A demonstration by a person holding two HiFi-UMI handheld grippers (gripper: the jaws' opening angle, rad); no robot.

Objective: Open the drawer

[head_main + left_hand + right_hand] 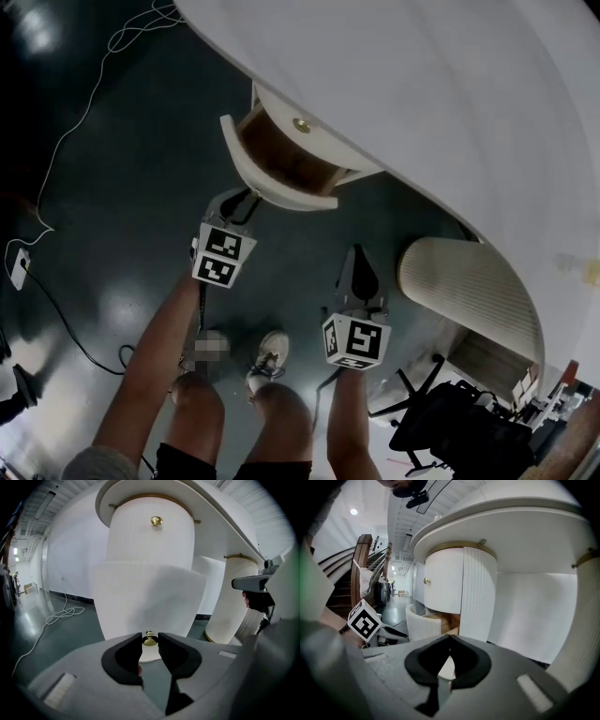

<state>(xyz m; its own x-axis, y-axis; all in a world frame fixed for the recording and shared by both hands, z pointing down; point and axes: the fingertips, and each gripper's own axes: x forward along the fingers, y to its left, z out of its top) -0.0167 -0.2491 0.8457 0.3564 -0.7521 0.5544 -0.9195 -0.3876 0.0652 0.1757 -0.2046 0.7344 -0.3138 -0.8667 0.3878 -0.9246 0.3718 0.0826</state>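
Leftmost, a white cable (57,616) lies in loops on the dark green floor (141,187), well clear of the counter (422,94). Next comes the left gripper (150,642), held out toward the counter's curved front edge with its marker cube (222,255) facing up. Its claw is closed on the brass knob (150,640) of the drawer (274,192): the knob sits between the two dark pads, and both touch it.

The drawer stands pulled out from under the counter's edge. Its white curved front is away from the body, and the brown wooden inside (281,155) is open to the head view. Above it a second drawer front (150,536) sits flush under the counter's rim, with its own brass knob (156,521) untouched.

Further right, the right gripper (449,642) hangs in the air near the drawer's right side and touches nothing. Its claw is closed, the tips meeting with nothing between them. From its own view the drawer shows beyond the jaws at the left, with the left gripper's cube before it.

At the right, a ribbed white pedestal (469,281) stands under the counter's far edge, and a black chair (459,431) is on the floor just beside it.
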